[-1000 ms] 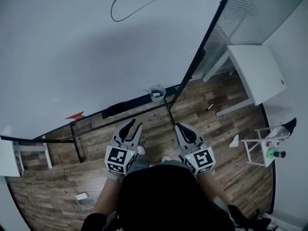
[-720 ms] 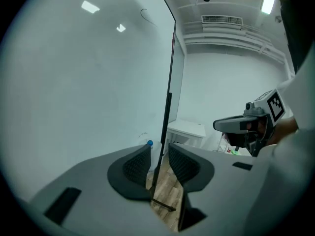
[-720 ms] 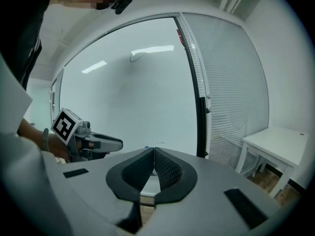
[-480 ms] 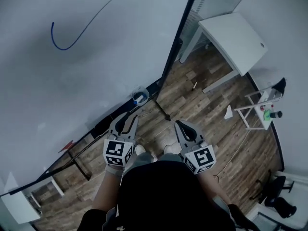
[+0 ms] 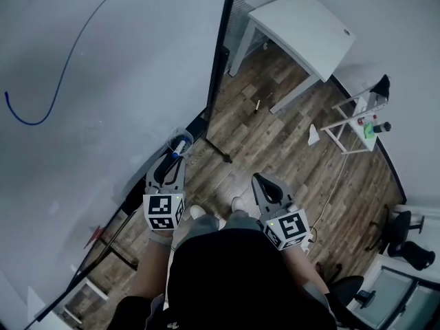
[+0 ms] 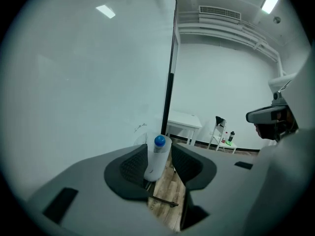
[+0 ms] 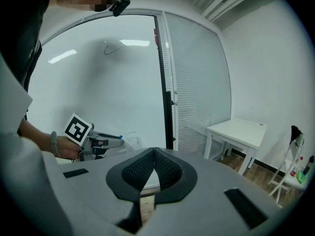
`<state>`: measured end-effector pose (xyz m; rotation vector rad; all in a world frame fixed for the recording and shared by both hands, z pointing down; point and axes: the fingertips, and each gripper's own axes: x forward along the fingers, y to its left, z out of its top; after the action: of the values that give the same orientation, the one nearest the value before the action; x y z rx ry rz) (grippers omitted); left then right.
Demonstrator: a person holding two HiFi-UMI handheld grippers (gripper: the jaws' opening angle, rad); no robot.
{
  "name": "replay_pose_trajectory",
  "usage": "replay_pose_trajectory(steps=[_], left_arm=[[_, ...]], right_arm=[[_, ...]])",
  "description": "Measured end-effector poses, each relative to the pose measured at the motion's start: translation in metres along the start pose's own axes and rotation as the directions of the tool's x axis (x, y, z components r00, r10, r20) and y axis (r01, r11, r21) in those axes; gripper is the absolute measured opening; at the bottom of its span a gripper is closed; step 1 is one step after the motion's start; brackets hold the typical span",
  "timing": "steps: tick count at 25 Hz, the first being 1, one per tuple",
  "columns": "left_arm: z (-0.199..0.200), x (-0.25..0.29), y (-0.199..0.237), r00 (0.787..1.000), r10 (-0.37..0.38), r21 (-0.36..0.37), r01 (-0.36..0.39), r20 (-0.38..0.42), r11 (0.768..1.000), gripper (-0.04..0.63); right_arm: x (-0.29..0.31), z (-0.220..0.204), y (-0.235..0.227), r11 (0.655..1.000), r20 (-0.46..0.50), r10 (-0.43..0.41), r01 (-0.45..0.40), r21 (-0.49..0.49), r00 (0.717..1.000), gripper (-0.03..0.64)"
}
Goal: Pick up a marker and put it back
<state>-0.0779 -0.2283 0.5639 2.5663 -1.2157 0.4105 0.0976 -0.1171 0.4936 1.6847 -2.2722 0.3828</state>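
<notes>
A white marker with a blue cap (image 6: 158, 154) stands upright in a clear cup (image 5: 180, 141) on the whiteboard's lower rail, near the black frame post. My left gripper (image 5: 169, 163) reaches to the cup. Its jaws have just been opening and now stand open on either side of the marker (image 5: 177, 148), with no pad pressing on it. My right gripper (image 5: 269, 190) hangs further right over the wood floor, shut and empty; its pads (image 7: 162, 167) meet at the tip. The right gripper view shows the left gripper (image 7: 110, 140) at the cup (image 7: 132, 140).
The whiteboard (image 5: 89, 136) carries a blue curved line (image 5: 58, 88); its black post (image 5: 220, 47) runs along the right edge. A white table (image 5: 302, 26) and a small stand with bottles (image 5: 366, 121) sit to the right. Black chairs (image 5: 405, 243) are at the lower right.
The head view has swung right along the board. My left gripper has moved forward to the cup and its jaws look wider. The right gripper has shifted only slightly.
</notes>
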Motion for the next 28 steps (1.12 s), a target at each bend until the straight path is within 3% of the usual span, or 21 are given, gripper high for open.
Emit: replay_pose_trajectory(steps=[5,15,28], left_arm=[[0.003,0.014,-0.004,0.999,-0.047,0.016,0.047,-0.001,0.999,0.155],[0.006,0.019,-0.001,0.999,-0.040,0.047,0.040,-0.001,0.998,0.094],[0.043,0.002,-0.007,0.998,-0.007,0.074,0.002,0.062,0.997,0.088]], right_arm=[[-0.005,-0.005,-0.006,0.998,-0.008,-0.051,0.052,0.023,0.999,0.029],[-0.007,-0.002,-0.009,0.997,0.009,-0.078,0.077,0.031,0.997,0.029],[0.004,0.018,-0.011,1.000,0.041,0.018,-0.018,-0.001,0.999,0.028]])
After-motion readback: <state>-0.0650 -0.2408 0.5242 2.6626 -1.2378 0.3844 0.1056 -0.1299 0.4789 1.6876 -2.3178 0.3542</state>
